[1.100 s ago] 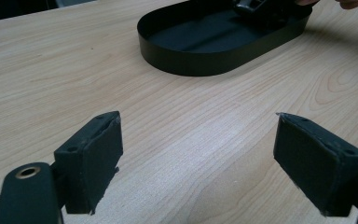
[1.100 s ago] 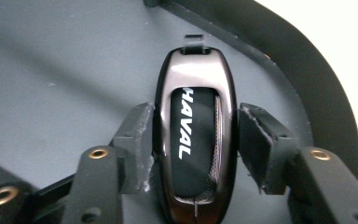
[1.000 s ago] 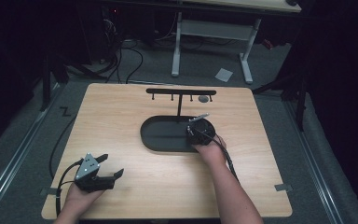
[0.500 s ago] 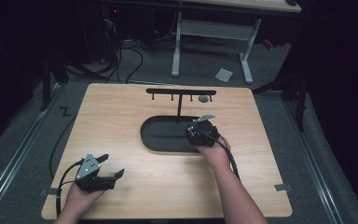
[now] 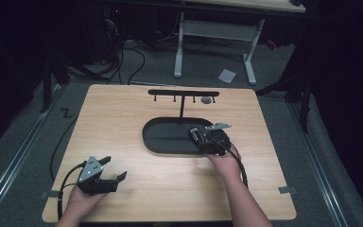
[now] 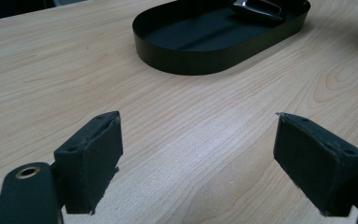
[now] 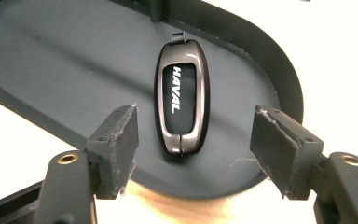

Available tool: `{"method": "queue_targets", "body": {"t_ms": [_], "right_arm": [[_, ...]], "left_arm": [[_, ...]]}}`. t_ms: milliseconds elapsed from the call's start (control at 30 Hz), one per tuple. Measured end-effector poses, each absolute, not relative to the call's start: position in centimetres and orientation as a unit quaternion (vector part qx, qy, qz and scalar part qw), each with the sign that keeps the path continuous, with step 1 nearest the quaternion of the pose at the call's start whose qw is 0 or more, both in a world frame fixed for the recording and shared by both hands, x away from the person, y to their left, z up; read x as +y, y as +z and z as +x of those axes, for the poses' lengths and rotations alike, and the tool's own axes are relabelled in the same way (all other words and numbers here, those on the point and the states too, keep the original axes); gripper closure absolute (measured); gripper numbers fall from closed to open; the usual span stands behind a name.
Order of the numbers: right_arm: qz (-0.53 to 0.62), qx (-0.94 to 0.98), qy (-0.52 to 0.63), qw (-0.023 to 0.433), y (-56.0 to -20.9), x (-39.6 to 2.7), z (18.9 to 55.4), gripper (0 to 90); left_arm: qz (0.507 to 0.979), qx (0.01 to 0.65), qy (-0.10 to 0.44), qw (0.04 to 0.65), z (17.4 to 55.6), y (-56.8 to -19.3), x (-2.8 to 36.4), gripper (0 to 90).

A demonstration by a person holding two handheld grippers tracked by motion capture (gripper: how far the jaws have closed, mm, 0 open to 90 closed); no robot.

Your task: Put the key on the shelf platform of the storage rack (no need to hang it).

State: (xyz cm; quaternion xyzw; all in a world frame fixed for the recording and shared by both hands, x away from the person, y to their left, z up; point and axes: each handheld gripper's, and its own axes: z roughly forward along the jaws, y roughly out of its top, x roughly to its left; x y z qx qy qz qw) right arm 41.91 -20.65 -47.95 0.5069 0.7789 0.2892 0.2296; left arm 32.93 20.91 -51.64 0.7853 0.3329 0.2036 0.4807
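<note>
- Fob (image 7: 182,95) lies flat in the tray (image 7: 51,65), straight ahead of the right gripper (image 7: 193,140) and between the lines of its two wide-spread jaws, lettered face up.
- Right gripper hangs just above the tray's near end; its pads (image 7: 119,140) stand clear of the fob on both sides, nothing held.
- Judged step: a pick of the fob. To do it well, the jaws should go down until the pads bracket the fob's long sides, low against the tray floor, then close evenly.
- Fob sits slightly skewed to the jaw line; a small turn of the wrist would likely square the pads to its sides and stop it from twisting out.
- Smooth, rounded casing looks slippery; a grip across the middle seems safer than one at the near tip.
- Beyond the fob, a small loop at its far end points toward the stand (image 5: 183,97), whose post rises from the tray's far side; its hooks could suit that loop.
- Left gripper (image 5: 108,176) rests far off at the table's (image 5: 123,113) near corner, jaws wide, empty, aimed toward the tray.
</note>
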Motion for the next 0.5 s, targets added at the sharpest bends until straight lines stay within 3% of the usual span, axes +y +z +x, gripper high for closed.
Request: {"method": "queue_targets", "body": {"t_ms": [300,500], "right_arm": [[0.507,0.763,0.321,0.239,-48.1,-22.1,39.1,16.5],[0.509,0.750,0.341,0.250,-48.8,-23.4,36.1,14.9]], "left_arm": [[0.788,0.332,0.205,0.477,32.9,-51.7,20.8,16.2],[0.789,0.333,0.206,0.473,33.0,-51.9,20.6,16.2]]}}
